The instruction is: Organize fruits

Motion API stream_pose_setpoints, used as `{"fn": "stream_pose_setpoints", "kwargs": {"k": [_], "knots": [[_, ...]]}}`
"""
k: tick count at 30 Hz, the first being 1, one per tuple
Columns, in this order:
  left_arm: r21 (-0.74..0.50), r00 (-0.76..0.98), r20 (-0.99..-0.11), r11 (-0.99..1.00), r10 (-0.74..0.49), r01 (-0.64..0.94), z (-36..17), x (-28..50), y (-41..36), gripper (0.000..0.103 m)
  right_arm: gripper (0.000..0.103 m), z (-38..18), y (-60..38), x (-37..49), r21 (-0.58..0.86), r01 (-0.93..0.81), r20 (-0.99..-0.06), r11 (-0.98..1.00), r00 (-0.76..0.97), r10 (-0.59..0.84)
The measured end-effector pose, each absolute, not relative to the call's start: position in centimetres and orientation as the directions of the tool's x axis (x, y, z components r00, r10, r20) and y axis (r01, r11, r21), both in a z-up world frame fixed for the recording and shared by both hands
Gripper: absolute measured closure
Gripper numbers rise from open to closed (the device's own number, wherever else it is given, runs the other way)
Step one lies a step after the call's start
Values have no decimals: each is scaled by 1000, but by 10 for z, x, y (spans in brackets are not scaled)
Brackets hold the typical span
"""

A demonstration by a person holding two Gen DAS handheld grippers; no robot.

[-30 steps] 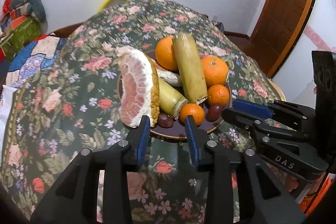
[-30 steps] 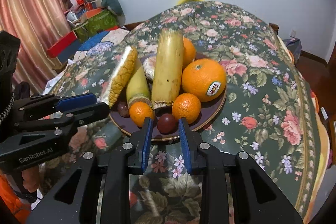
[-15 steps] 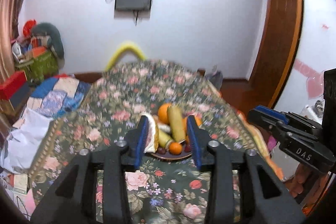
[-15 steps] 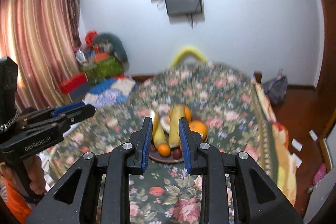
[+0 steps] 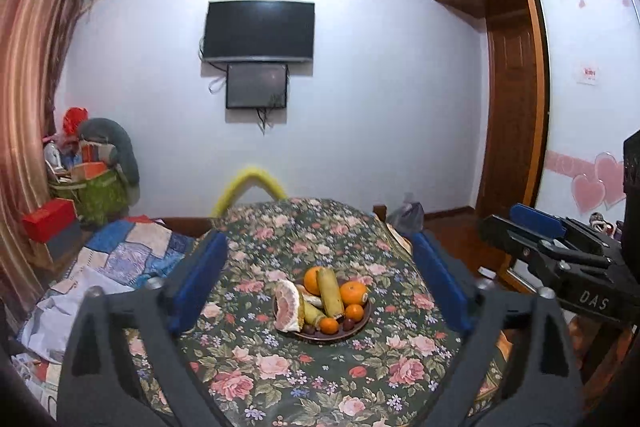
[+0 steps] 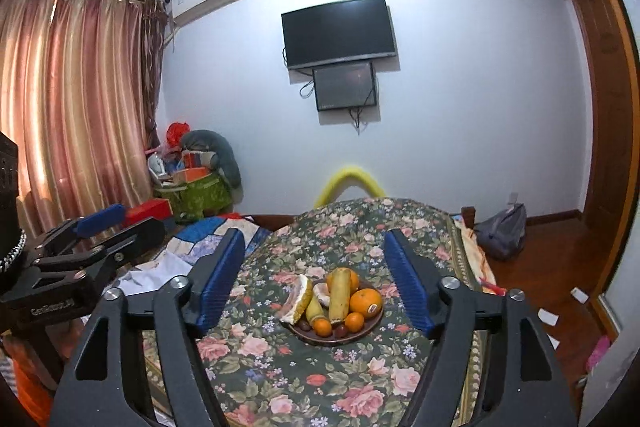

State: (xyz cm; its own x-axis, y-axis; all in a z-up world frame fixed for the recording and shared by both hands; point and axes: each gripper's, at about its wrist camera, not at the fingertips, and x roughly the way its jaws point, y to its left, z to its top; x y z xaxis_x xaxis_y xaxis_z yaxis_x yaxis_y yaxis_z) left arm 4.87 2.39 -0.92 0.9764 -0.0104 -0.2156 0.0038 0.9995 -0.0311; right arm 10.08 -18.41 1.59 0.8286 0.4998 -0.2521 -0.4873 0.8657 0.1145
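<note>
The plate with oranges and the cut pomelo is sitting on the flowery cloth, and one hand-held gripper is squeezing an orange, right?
Not quite. Neither hand-held gripper holds an orange. In the right wrist view the right hand-held gripper stands open and empty, away from the plate on the flowery cloth. The left wrist view shows the same for the left hand-held gripper.

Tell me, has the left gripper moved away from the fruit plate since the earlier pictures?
Yes. The left gripper pulled back and up from the fruit plate, which now looks small and far; its jaws have just been opening, empty.
</note>
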Motion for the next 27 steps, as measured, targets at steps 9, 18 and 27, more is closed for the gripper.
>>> {"fn": "stream_pose_setpoints", "kwargs": {"k": [9, 18, 27], "knots": [[-25, 975, -221, 1000, -13, 7, -14, 39, 21, 1, 0, 11, -185, 92, 104, -434, -225, 895, 866, 446], [-33, 973, -232, 999, -13, 5, -16, 40, 20, 0, 0, 10, -191, 85, 100, -420, -218, 902, 875, 431], [-42, 972, -235, 999, -17, 7, -15, 38, 23, 0, 0, 11, -191, 79, 86, -426, -215, 901, 875, 435]]}}
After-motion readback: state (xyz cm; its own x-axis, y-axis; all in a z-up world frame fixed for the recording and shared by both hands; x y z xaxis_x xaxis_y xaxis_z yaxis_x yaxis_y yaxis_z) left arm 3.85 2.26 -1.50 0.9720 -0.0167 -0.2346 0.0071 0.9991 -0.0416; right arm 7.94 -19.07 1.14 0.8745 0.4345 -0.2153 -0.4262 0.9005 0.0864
